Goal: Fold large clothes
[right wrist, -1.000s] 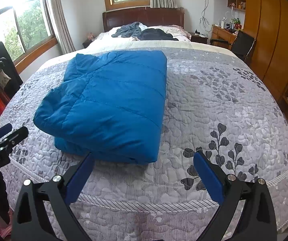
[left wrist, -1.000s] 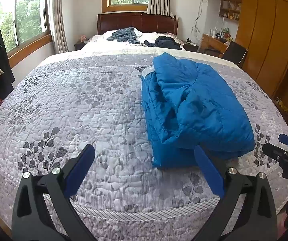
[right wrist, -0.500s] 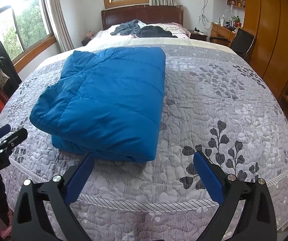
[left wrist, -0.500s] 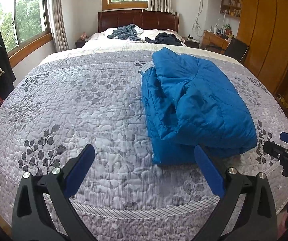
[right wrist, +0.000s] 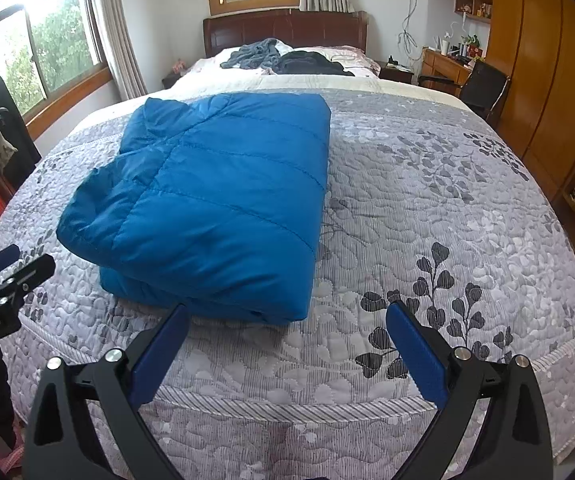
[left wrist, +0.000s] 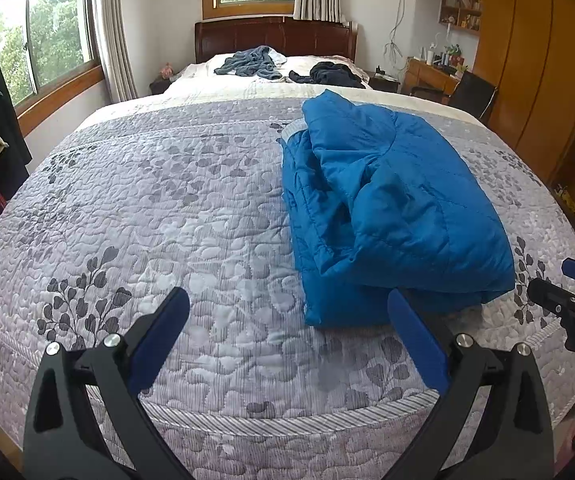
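The blue padded jacket (right wrist: pixel 207 208) is held by neither tool. The right hand-held gripper (right wrist: pixel 287 348) hangs just off the foot of the bed with its blue-padded fingers (right wrist: pixel 415 356) spread wide and nothing between them; the near corner of the jacket sits just beyond its left finger, apart from it. The left hand-held gripper (left wrist: pixel 287 340) is likewise fully spread and empty, hovering over the quilt edge, its right finger close to the jacket's front hem without touching. Each tool shows in the other's view at the frame edge, so the two flank the bundle from either side, which looks like a stand-off posture for checking the result rather than for gripping.

The jacket lies on the grey leaf-patterned quilt (right wrist: pixel 447 208), toward the foot of the bed and closer to the right hand-held gripper's side. It is folded into a compact, thick rectangle; from the right wrist view the top panel is smooth and squared, while the left wrist view shows the open side, where layers bulge and one edge is creased. My reading is that the fold is essentially finished, and being placed near the edge keeps it within easy reach for any tidying of that looser side.

Farther off, by the wooden headboard (left wrist: pixel 275 36), a grey garment (left wrist: pixel 247 62) and a dark garment (left wrist: pixel 327 74) lie crumpled near the pillows, possibly waiting their turn.
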The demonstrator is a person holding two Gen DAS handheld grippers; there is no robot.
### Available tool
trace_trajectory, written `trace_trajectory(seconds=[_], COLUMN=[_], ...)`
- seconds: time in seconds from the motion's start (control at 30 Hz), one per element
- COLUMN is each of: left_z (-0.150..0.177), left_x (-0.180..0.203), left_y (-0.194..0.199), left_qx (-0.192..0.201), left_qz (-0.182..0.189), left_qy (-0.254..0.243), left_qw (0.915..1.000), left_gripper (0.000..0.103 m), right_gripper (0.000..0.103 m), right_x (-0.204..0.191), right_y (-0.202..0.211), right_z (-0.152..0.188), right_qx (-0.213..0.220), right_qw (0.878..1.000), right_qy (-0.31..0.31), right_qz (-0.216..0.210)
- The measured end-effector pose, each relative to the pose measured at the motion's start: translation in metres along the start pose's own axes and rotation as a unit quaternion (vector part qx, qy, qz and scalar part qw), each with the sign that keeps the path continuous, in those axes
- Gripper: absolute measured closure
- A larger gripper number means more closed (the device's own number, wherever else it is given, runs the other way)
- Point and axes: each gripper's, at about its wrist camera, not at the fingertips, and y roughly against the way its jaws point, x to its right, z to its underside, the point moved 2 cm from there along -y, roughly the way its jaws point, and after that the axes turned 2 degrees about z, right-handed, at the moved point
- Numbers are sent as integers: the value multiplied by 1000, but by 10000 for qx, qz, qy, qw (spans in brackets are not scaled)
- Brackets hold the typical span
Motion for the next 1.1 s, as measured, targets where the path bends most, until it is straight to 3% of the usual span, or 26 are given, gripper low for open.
trace_trajectory(seconds=[1.1], left_z=[3], left_x=[-2], left_y=[-6], left_qx=[-69], left_qz=[-30], left_qy=[0], left_qw=[10000], left_gripper=[4], right_gripper=[4], right_x=[0], right_y=[-16], right_z=[-4], right_qx=[-183], right_qw=[9998], right_qy=[-21], right_qz=[-113])
